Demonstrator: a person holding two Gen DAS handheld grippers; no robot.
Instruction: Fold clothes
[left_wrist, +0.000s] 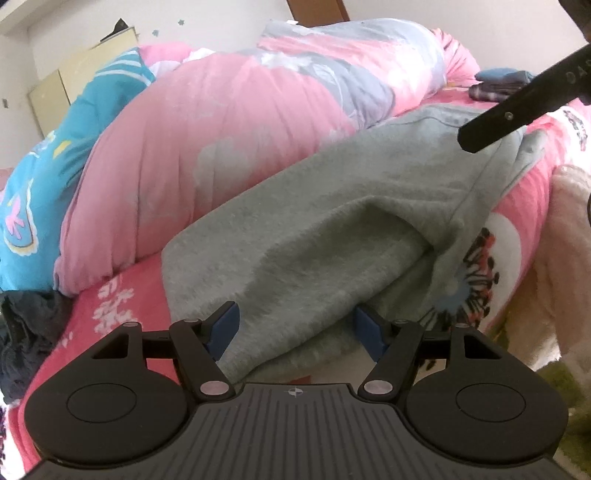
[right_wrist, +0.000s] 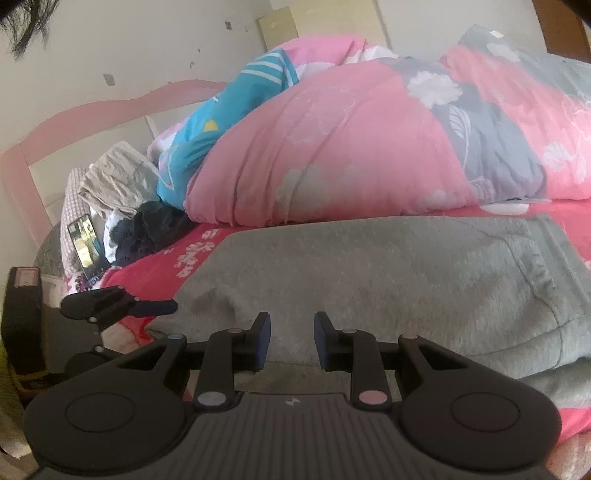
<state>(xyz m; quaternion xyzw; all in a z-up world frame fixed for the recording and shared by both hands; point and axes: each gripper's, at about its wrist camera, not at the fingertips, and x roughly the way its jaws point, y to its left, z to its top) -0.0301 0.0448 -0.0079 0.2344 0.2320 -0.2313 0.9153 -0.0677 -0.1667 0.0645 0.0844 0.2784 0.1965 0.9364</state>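
Lying: grey garment (left_wrist: 332, 229) spread on the pink bed (left_wrist: 110, 302), below the quilt (left_wrist: 221, 129); an upper layer is doubled over
Left gripper (left_wrist: 295, 328): spread wide around the garment's near end; likely placed to pinch it
Right gripper (right_wrist: 291, 341): parted, over the front edge; nothing pinched
Axis: long axis runs along the bed's edge; ribbed hem (right_wrist: 554, 314) at the right end

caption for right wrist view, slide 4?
Open right hand-held gripper poised over grey sweatpants on the pink bed.

Soft daylight, mild blur, strong fisheye warping at edges.
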